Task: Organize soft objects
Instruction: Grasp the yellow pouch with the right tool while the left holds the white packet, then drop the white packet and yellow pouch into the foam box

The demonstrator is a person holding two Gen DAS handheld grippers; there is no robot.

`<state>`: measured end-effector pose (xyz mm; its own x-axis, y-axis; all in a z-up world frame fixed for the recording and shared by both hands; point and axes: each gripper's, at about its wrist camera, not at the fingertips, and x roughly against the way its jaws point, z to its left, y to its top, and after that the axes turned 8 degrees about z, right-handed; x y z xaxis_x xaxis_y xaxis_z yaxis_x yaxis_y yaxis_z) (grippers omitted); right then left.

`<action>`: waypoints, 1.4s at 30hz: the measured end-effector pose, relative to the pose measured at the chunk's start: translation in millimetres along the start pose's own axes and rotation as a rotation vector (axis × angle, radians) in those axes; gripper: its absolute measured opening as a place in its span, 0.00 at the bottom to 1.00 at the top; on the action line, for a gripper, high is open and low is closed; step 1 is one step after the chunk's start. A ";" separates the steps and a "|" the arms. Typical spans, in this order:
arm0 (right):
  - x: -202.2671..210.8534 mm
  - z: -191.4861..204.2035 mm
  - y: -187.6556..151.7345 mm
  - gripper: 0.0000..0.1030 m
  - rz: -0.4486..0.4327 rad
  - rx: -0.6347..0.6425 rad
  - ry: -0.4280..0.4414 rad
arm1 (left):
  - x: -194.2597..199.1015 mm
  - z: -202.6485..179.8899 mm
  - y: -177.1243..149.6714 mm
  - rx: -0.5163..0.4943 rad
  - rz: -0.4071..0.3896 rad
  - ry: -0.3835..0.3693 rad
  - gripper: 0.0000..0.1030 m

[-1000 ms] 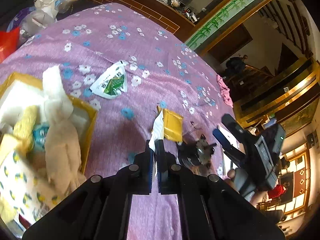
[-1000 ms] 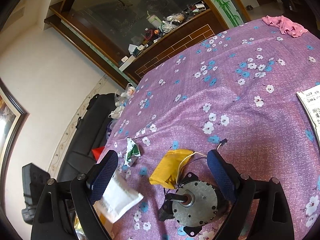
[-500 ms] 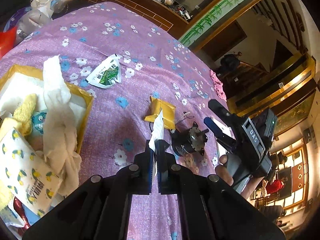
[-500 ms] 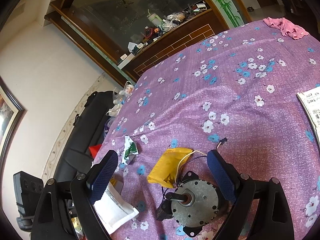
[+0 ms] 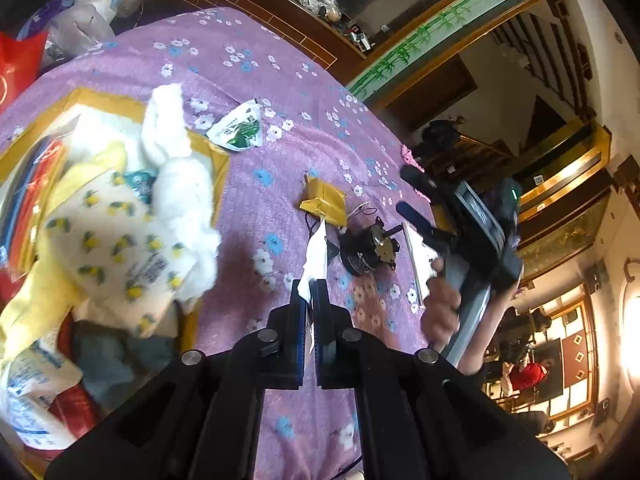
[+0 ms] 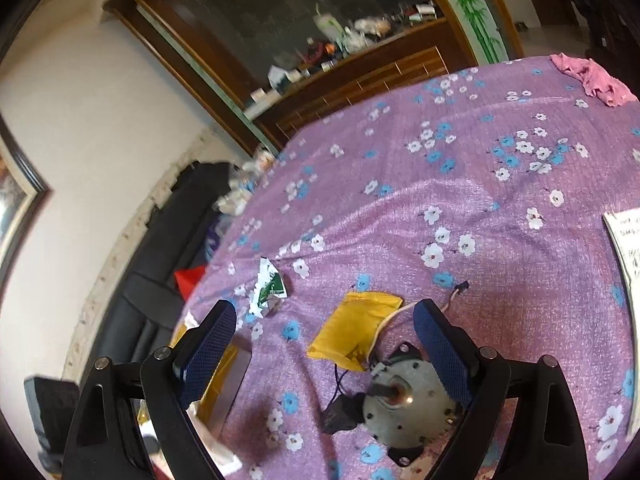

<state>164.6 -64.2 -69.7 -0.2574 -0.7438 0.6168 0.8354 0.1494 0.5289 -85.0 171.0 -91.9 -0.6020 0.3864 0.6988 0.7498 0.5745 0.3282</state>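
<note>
My left gripper (image 5: 311, 286) is shut on a thin white packet (image 5: 316, 254) and holds it above the purple flowered cloth, right of a yellow box (image 5: 218, 168) heaped with soft packs and a white cloth (image 5: 176, 160). A green-and-white sachet (image 5: 238, 130) and a yellow packet (image 5: 323, 203) lie on the cloth; both show in the right wrist view, the sachet (image 6: 269, 289) and the yellow packet (image 6: 356, 320). My right gripper (image 6: 324, 348) is open and empty, hovering over the yellow packet and a motor (image 6: 406, 398).
The grey motor (image 5: 366, 250) with wires lies beside the yellow packet. A printed paper (image 6: 624, 248) lies at the right. A pink cloth (image 6: 590, 80) sits at the far edge. A wooden cabinet (image 6: 360, 80) and a black sofa (image 6: 160, 272) border the table.
My left gripper has moved back toward the yellow box with the white packet; the box fills more of its view. The right gripper has barely shifted.
</note>
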 end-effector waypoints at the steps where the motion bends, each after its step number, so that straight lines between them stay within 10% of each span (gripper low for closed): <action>1: -5.0 8.2 6.9 0.88 0.033 0.008 -0.038 | 2.4 3.3 -1.3 0.005 -0.001 -0.016 0.01; 11: -122.2 85.1 35.1 0.64 0.427 0.222 -0.589 | 38.6 21.9 -16.2 0.026 -0.044 -0.121 0.01; 18: -151.2 75.4 25.6 0.49 0.494 0.208 -0.688 | 64.0 41.2 -24.5 0.047 -0.086 -0.141 0.01; 23: -125.1 96.8 18.2 0.48 0.338 0.248 -0.614 | 86.5 50.3 -28.4 0.060 -0.140 -0.139 0.01; 28: -80.5 156.7 -18.1 0.49 0.153 0.359 -0.307 | 118.2 63.2 -26.7 0.088 -0.221 -0.120 0.01; 33: -79.6 194.2 -55.0 0.49 0.165 0.442 -0.051 | 140.1 92.1 -18.9 0.147 -0.280 -0.089 0.01; 42: -137.3 206.5 -77.9 0.49 0.185 0.422 -0.088 | 114.2 122.7 56.9 0.126 -0.209 -0.007 0.01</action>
<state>34.7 160.7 -75.2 -0.1780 -0.6247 0.7603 0.6053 0.5397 0.5851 -144.7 336.3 -71.4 -0.7428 0.2542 0.6194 0.5685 0.7282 0.3829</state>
